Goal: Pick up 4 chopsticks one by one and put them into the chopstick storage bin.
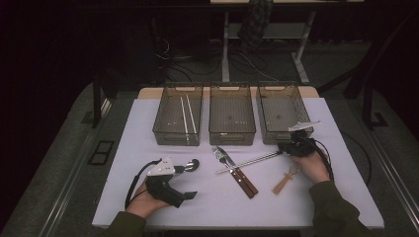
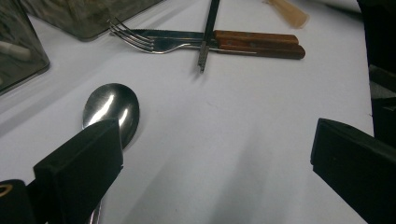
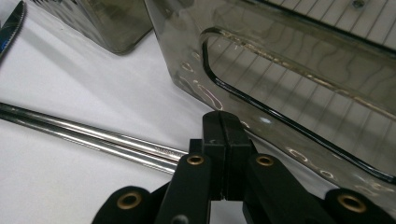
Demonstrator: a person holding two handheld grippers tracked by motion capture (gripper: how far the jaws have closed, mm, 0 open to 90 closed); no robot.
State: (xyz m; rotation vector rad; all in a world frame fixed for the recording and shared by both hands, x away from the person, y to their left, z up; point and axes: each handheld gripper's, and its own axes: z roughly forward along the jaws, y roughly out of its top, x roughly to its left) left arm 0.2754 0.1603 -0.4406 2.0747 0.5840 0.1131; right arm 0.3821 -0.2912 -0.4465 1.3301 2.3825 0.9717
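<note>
My left gripper [image 1: 185, 181] [image 2: 215, 140] rests open at the table's front left, with nothing between its jaws. A steel spoon [image 1: 191, 164] [image 2: 112, 109] lies just beyond its left jaw, which hides the handle. My right gripper [image 1: 289, 145] [image 3: 224, 121] is shut, its jaws flush together, right in front of the right clear bin [image 1: 276, 136] [image 3: 289, 84]. A pair of metal chopsticks [image 1: 247, 162] [image 3: 84, 133] [image 2: 208, 32] runs under its linkage and slants left across a wooden-handled fork [image 1: 217, 153] [image 2: 140, 39] and knife [image 1: 242, 178] [image 2: 257, 36].
Three clear bins stand in a row at the back; the left bin [image 1: 177, 137] holds two white sticks [image 1: 187, 116], and the middle bin [image 1: 232, 136] looks bare. A pale wooden utensil [image 1: 285, 181] [image 2: 289, 11] lies by the right hand. The white table's edge [image 1: 237, 224] is close to both forearms.
</note>
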